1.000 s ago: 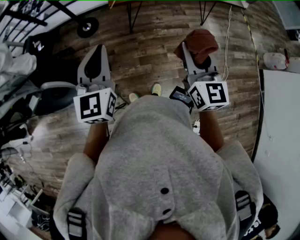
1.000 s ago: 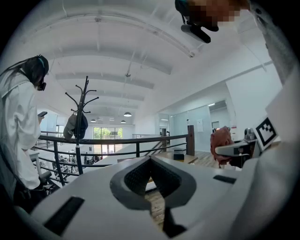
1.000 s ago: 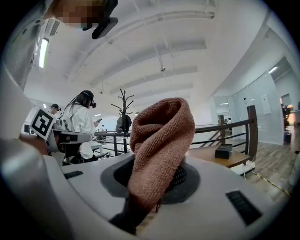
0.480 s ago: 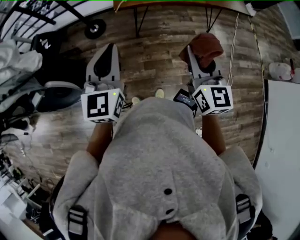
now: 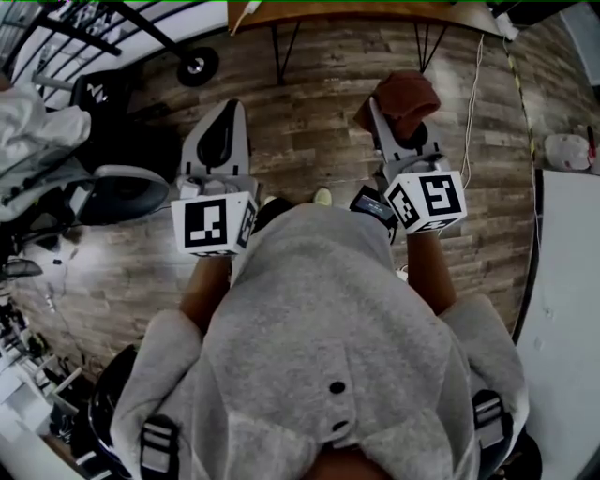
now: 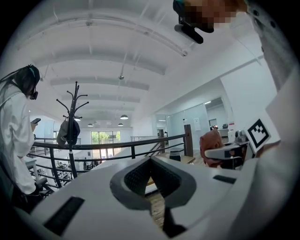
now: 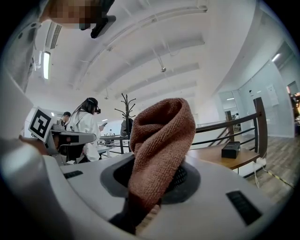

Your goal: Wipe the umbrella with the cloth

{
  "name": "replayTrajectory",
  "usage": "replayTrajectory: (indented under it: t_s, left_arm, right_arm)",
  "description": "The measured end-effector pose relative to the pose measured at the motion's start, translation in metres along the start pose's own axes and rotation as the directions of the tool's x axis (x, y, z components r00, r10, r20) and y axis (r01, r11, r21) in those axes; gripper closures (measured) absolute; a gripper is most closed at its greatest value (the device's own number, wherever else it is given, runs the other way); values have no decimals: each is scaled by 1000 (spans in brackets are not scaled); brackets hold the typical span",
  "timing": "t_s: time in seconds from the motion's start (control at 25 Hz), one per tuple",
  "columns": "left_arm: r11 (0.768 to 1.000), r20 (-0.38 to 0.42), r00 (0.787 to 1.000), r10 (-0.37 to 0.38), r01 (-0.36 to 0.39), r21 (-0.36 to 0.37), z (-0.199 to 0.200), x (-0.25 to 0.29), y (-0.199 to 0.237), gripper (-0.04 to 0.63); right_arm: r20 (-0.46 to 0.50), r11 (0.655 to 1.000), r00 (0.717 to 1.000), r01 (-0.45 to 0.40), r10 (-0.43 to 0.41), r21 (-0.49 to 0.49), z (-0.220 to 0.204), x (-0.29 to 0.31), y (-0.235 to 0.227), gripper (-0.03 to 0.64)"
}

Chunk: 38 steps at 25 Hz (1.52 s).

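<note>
Cloth pinched in the right gripper; left gripper closed on nothing.

Plank floor [image 5: 319, 122] spreads beneath both grippers, the person's grey hoodie [image 5: 319, 319] fills the space behind them, and a wooden table [image 5: 356, 11] stands ahead of their tips. The left gripper [image 5: 225, 114] points level, jaws pressed together with nothing between them, and a black railing [image 6: 117, 146] runs beyond its tip. The right gripper [image 5: 398, 127], level alongside it, clamps the rust-brown cloth [image 7: 161, 140], which bunches up over its jaw tips.
</note>
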<state>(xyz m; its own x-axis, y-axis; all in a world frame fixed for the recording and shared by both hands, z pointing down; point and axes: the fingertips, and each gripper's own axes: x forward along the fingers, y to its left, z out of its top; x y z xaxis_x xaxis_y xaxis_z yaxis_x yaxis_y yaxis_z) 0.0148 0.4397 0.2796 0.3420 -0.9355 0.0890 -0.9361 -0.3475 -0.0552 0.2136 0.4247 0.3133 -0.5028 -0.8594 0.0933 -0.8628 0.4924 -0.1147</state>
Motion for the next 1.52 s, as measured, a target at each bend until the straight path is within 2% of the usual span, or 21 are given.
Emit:
replayTrajectory:
  t_s: [0.32,0.68,0.92,1.52]
  left_arm:
    - [1000,7,1000,23,-23,14,7,-5,10,581]
    - [1000,27,1000,-15,15,-5,6,22,31,581]
    - [999,11,999,-36,36,12,-1,62,52,581]
    - [997,-24,998,-63,62,-35,-5,190,143,581]
  right_arm:
    - [-15,998,999,-49,48,-26,2,10,15,497]
    - [-20,998,999,-37,36,-42,1,41,18,497]
    - [-30,998,999,-37,36,-46,5,84,7,497]
    - [-62,999,998,-35,33,-38,18,241,-25,497]
